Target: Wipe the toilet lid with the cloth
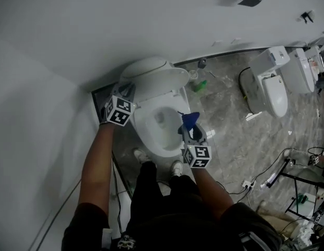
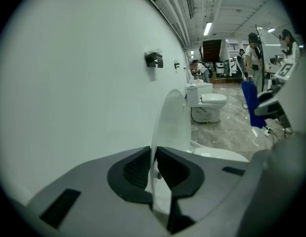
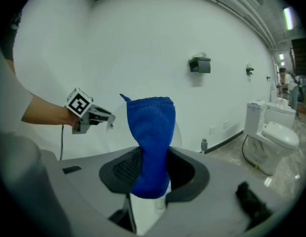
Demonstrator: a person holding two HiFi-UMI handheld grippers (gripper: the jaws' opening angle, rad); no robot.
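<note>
The white toilet lid point(image 1: 154, 77) stands raised against the wall above the open bowl point(image 1: 161, 127). My left gripper point(image 1: 126, 89) is at the lid's left edge. In the left gripper view the thin lid point(image 2: 172, 120) runs edge-on between the jaws, and my left gripper point(image 2: 154, 169) is shut on it. My right gripper point(image 1: 189, 128) hovers over the bowl's right side, shut on a blue cloth point(image 1: 191, 120). In the right gripper view the cloth point(image 3: 150, 132) sticks up from my right gripper point(image 3: 152, 171), with the left gripper point(image 3: 101, 116) beyond it to the left.
The white wall is close on the left and behind the toilet. A green bottle point(image 1: 199, 82) stands on the floor to the toilet's right. Two more toilets point(image 1: 274, 88) line the wall farther right. Cables and a power strip point(image 1: 248, 183) lie on the marble floor. My feet point(image 1: 143, 156) are at the bowl's front.
</note>
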